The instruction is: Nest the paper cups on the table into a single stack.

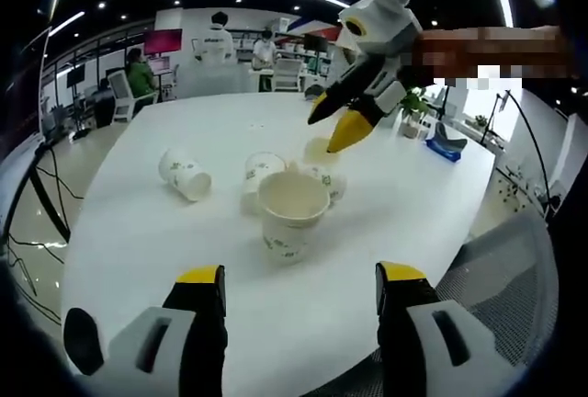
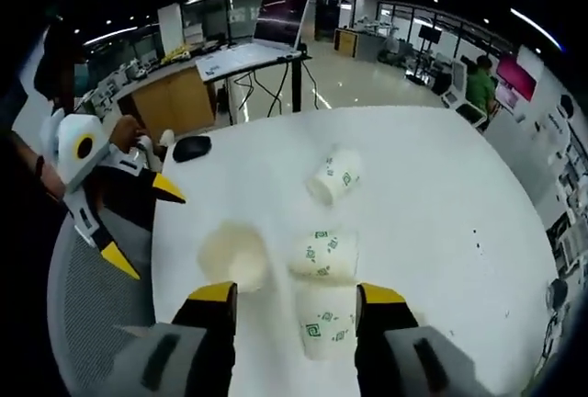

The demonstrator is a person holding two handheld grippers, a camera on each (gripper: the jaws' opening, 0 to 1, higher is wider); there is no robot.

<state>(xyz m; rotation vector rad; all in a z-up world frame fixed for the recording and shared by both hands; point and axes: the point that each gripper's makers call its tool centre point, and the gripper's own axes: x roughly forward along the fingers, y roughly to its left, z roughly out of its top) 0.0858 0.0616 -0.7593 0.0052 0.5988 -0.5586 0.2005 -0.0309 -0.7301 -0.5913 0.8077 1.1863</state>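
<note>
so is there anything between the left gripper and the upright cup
No. In the left gripper view, bare white table separates the open left gripper from the upright cup.

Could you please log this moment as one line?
left gripper: open, empty | right gripper: open over lying cup | upright cup | nesting: not started

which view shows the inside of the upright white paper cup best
The left gripper view: the upright white paper cup with green print stands centred ahead of the open jaws, its mouth and pale interior plainly visible. In the right gripper view the same cup appears from above, blurred and washed out, beside the left jaw.
</note>
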